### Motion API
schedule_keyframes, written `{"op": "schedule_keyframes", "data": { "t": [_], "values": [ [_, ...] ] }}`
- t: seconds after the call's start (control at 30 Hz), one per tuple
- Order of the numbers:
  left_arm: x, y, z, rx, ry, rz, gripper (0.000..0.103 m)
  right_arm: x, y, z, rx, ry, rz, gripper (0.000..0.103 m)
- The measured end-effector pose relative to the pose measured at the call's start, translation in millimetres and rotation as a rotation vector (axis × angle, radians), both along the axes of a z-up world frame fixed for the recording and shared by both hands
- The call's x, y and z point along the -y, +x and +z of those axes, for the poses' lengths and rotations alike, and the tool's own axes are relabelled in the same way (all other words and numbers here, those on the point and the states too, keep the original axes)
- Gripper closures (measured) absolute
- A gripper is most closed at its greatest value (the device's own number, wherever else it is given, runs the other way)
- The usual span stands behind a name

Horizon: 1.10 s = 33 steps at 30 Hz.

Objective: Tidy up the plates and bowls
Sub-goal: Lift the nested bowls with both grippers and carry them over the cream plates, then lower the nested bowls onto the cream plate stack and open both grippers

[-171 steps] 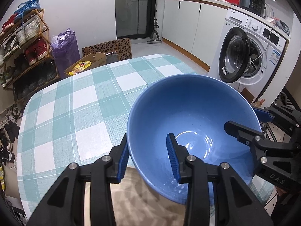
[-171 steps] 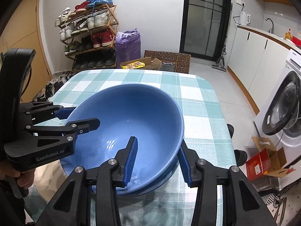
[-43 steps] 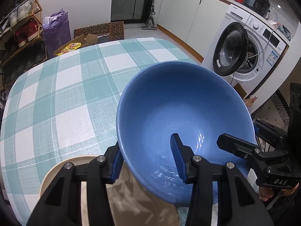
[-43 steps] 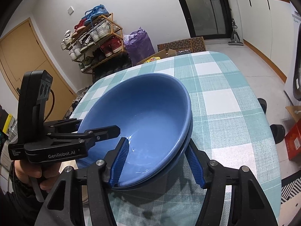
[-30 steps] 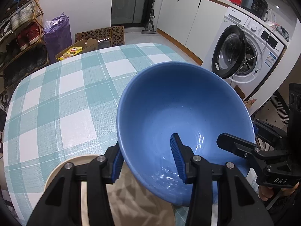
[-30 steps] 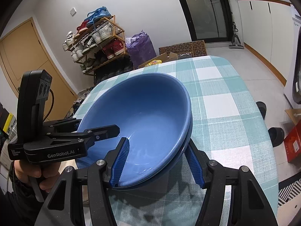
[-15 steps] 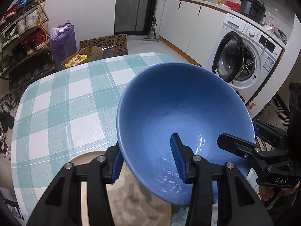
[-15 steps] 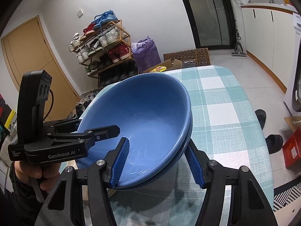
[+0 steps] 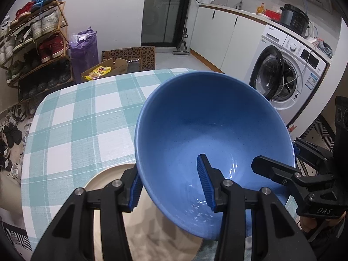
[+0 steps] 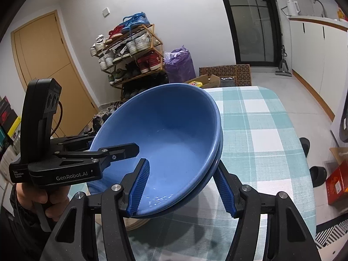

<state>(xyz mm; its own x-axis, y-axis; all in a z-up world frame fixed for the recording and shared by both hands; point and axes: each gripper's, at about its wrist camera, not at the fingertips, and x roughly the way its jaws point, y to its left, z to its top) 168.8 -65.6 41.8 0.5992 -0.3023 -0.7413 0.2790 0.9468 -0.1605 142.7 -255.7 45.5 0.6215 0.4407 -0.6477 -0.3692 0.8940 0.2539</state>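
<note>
Two nested blue bowls (image 9: pixel 206 119) (image 10: pixel 169 126) hang tilted above the checked table (image 9: pixel 76 119) (image 10: pixel 261 130). The lower bowl's rim (image 10: pixel 220 145) shows only in the right wrist view. My left gripper (image 9: pixel 169 184) (image 10: pixel 113 150) is shut on the near left wall, one finger inside and one outside. On the opposite side my right gripper (image 10: pixel 181 189) (image 9: pixel 282 174) is shut across both rims. A beige plate (image 9: pixel 102 180) (image 10: pixel 134 223) lies on the table under the bowls.
Beyond the table's far edge are a shoe rack (image 9: pixel 32 43) (image 10: pixel 130 50), a purple bag (image 9: pixel 83 50) and a cardboard box (image 9: pixel 104 70). A washing machine (image 9: pixel 289 74) with its door open stands to the right. A hand (image 10: pixel 39 198) holds the left gripper.
Both grippers have risen with the bowls and tipped upward, so more of the room and the far table edge show. The grip on the bowls is unchanged.
</note>
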Motion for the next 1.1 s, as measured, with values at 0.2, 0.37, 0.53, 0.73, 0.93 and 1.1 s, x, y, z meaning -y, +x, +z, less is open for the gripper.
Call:
{"op": "schedule_keyframes", "data": {
  "t": [0.2,0.37,0.53,0.73,0.93,1.1],
  "values": [
    [-16,-11,6,0.015,-0.004,0.039,0.057,-16,-4,2,-0.002,-0.003,0.04,0.041],
    [-31,-20,8,0.028,0.0,0.072,0.057,-31,-8,7,0.001,-0.001,0.077,0.041],
    [-49,-29,7,0.031,-0.013,0.105,0.057,-50,-13,11,0.001,-0.017,0.104,0.041],
    [-70,-42,0,0.026,-0.024,0.146,0.057,-73,-18,9,-0.009,-0.032,0.142,0.041],
    [-85,-50,-8,0.025,-0.005,0.184,0.057,-95,-19,1,-0.031,-0.04,0.168,0.041],
    [-96,-52,-15,0.011,-0.013,0.207,0.057,-108,-17,-6,-0.051,-0.05,0.186,0.041]
  ]
}}
